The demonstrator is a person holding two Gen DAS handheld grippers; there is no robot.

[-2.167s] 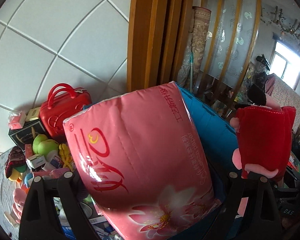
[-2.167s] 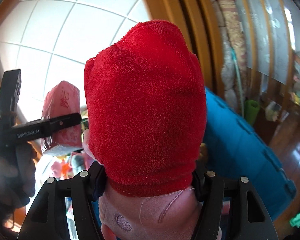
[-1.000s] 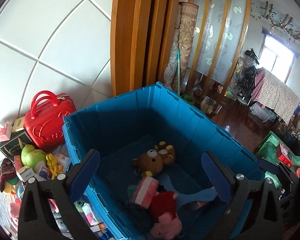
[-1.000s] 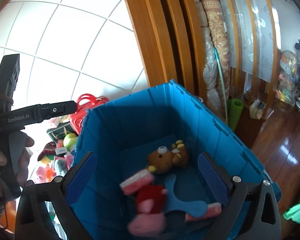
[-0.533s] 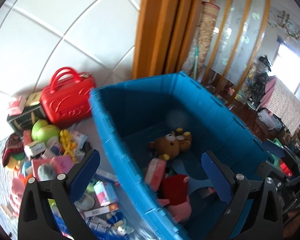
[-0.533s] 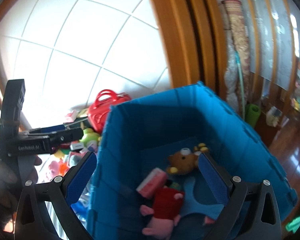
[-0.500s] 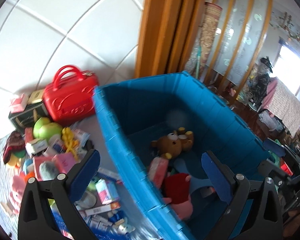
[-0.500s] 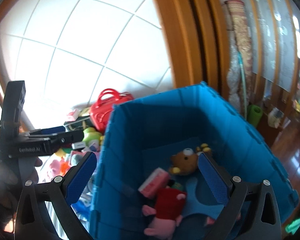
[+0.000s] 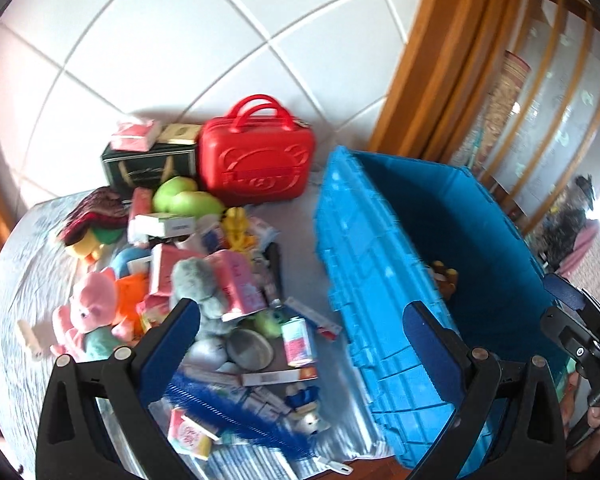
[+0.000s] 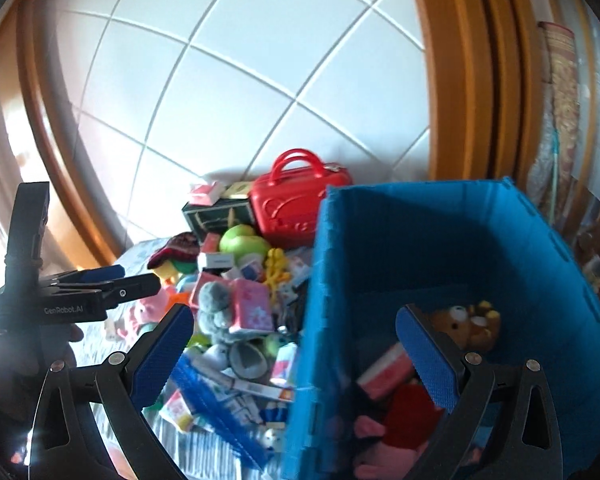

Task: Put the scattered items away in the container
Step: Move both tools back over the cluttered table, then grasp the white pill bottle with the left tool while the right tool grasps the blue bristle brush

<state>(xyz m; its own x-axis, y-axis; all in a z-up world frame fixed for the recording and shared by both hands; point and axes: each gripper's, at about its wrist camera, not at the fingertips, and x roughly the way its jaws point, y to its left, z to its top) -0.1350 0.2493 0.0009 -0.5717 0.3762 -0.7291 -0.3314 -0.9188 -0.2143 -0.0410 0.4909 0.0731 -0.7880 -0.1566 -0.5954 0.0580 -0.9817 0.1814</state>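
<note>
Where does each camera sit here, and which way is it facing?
Left wrist: on the left gripper, angled down at the toy pile; open blue-padded fingers show, the other gripper at right.
Right wrist: on the right gripper, facing the blue bin; open fingers show, plus the left gripper in a hand.
Shared: red case, pile, bin, brown bear.

The blue container is seen as ribbed matt plastic, the red case as glossy embossed plastic. At nine o'clock, fuzzy plush is shown by the pink toy; the doorframe is varnished wood.
</note>
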